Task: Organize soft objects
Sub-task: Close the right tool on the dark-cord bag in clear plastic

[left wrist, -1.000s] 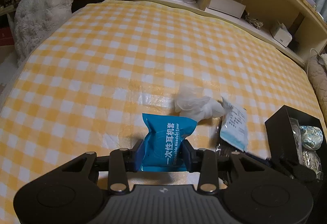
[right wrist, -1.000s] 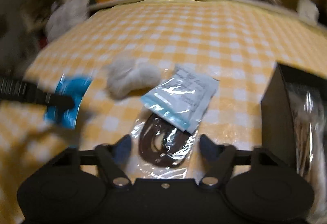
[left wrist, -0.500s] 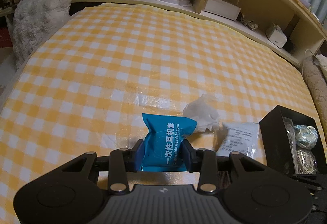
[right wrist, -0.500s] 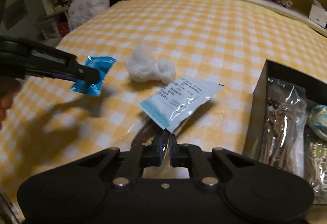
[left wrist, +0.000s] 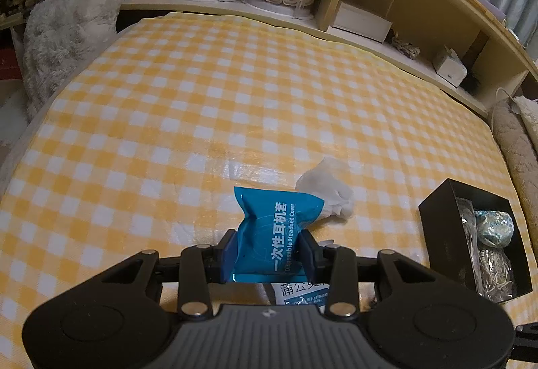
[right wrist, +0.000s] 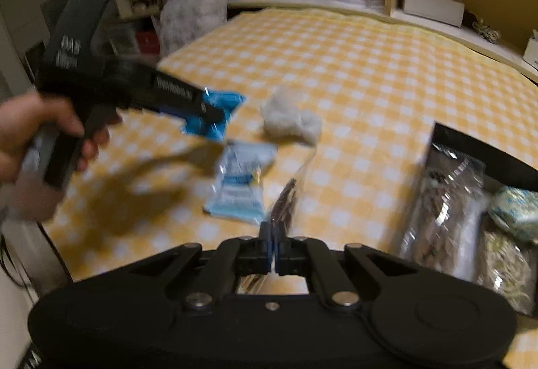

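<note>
My left gripper [left wrist: 267, 249] is shut on a blue headset-cover packet [left wrist: 274, 227] and holds it above the yellow checked bedspread [left wrist: 201, 100]; the same packet [right wrist: 215, 115] shows in the right wrist view, gripped at the left. My right gripper [right wrist: 273, 249] is shut on a clear bag with a dark brown item [right wrist: 285, 200], lifted edge-on off the bedspread. A white fluffy wad [right wrist: 291, 121] and a pale blue sachet [right wrist: 240, 184] lie on the bedspread between the two grippers. The black box [right wrist: 484, 153] at the right holds several bagged items.
A person's hand [right wrist: 37, 126] holds the left gripper's handle at the left. Shelves [left wrist: 370, 15] with boxed dolls and small boxes run along the bed's far side. A grey furry cushion [left wrist: 67, 32] sits at the far left corner. Bare bedspread fills the far half.
My right gripper went from open around the clear bag to shut on it and rose, lifting the bag from under the pale blue sachet. The left gripper kept its hold on the blue packet.
</note>
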### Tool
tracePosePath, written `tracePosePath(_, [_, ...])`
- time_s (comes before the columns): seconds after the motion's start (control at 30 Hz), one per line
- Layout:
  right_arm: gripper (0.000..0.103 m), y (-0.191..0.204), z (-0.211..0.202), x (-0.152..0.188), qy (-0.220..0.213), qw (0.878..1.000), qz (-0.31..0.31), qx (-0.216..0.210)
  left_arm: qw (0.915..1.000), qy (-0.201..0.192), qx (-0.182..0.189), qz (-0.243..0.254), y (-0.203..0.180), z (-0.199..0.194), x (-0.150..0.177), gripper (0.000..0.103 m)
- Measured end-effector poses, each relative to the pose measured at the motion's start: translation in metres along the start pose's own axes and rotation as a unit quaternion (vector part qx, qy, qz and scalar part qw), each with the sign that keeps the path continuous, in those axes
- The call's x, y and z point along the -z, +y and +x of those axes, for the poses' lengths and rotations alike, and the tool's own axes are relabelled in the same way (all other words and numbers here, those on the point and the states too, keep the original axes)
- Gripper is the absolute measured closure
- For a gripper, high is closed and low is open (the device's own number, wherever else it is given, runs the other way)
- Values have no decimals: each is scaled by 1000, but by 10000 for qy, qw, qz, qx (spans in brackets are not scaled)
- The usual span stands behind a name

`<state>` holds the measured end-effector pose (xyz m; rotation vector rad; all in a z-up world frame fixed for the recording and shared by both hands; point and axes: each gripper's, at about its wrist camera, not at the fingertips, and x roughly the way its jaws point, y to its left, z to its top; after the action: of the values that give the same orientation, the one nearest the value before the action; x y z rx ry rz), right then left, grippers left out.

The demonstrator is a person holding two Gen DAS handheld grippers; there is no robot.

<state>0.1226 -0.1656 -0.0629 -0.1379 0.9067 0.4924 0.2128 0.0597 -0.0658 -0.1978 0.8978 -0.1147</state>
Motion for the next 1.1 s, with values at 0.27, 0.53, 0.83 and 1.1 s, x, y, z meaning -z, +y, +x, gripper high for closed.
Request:
tracePosePath(0.27, [43,-14,17,17,190,9984,345,398,9999,49,0,97,-5,2,1,63])
tracePosePath(0.53, [14,-4,56,21,488,9912,1109,534,9998,88,9,149,-5,6,-2,63])
tracePosePath(0.83, [9,14,79,23,592,9866,1070,1082,9998,118,33,149,-2,7,-2,63])
tracePosePath(1.1, [48,11,72,23,574,9908,888,848,9998,105,36,150,-2,7,-1,63])
